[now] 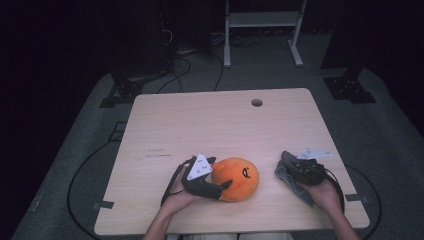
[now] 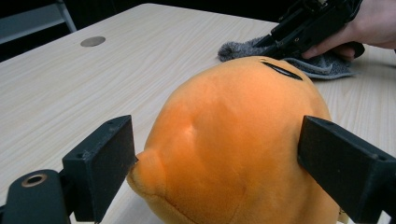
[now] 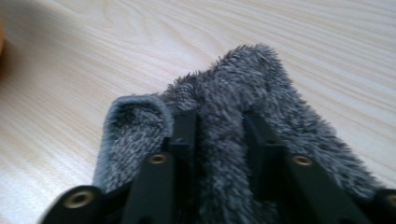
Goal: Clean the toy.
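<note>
A round orange plush toy with a black stitched mark lies on the wooden table near its front edge. My left gripper reaches it from the left. In the left gripper view its jaws press against both sides of the plush toy. At the front right lies a fluffy grey cloth. My right gripper rests on top of it. In the right gripper view, the right gripper pinches a raised fold of the grey cloth between its jaws.
A round cable hole sits near the table's far edge. Beyond the table stand a white metal frame and dark stand bases, with cables on the grey floor. The table's far and left parts are bare wood.
</note>
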`<state>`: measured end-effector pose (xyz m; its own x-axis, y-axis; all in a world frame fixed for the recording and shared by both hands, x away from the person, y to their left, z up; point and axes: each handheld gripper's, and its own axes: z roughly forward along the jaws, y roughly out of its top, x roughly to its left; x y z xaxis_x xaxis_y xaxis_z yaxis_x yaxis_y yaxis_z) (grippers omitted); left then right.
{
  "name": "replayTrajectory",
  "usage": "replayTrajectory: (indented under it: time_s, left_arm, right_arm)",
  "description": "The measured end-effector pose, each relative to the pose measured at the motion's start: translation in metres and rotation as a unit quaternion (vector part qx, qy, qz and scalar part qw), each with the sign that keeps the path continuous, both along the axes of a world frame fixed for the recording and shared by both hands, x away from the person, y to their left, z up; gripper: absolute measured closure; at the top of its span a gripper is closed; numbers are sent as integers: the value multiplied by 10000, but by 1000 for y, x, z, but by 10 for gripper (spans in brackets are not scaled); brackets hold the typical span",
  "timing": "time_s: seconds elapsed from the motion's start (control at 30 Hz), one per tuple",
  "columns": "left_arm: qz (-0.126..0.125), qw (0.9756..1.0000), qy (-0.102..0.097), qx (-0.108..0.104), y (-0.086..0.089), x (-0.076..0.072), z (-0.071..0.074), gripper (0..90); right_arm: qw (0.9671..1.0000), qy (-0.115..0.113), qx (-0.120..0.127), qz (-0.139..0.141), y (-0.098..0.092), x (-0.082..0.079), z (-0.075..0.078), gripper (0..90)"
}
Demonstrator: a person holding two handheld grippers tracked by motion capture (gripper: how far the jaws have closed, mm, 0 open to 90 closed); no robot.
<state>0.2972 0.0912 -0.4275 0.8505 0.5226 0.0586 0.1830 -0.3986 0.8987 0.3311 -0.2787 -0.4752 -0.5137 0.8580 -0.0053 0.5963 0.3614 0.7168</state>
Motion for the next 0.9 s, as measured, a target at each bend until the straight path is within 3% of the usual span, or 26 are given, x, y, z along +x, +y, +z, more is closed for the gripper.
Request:
replayTrajectory:
  time_s: [0.2,0.33,0.5,0.6,0.63,0.67,0.7,0.73,0.77,0.8,0.9]
  left_arm:
    - [-42,10000,31,33,2,0,2,106]
    - [-175,9998,72,-1,5,-1,2,104]
    - [-410,9990,102,145,1,-2,-1,127]
    - [-445,9985,0,321,-1,-4,-4,193]
    - [-445,9982,-4,394,-2,-2,-6,213]
    - [-445,9982,-4,394,-2,-2,-6,226]
    - [-404,9985,10,368,-2,-2,-6,226]
    - [-329,9988,33,374,-2,0,-8,251]
    - [-311,9990,45,326,-2,1,-10,257]
    - [-311,9990,45,326,-2,1,-10,265]
    - [-240,9993,41,282,-5,3,-11,274]
  right_arm:
    - [9999,138,68,-41,-2,1,2,770]
    - [9993,290,224,-100,-5,3,3,786]
    - [9991,345,234,-105,-6,3,7,797]
    - [9989,280,374,-29,-6,0,12,798]
    - [9980,80,612,154,-4,-7,22,798]
    - [9980,80,612,154,-4,-7,22,798]
    - [9968,-42,744,280,-3,-11,27,798]
    - [9921,-317,1032,633,2,-20,39,797]
    - [9889,-442,1161,817,5,-25,44,797]
    - [9889,-442,1161,817,5,-25,44,797]
    - [9798,-722,1293,1342,23,-37,55,797]
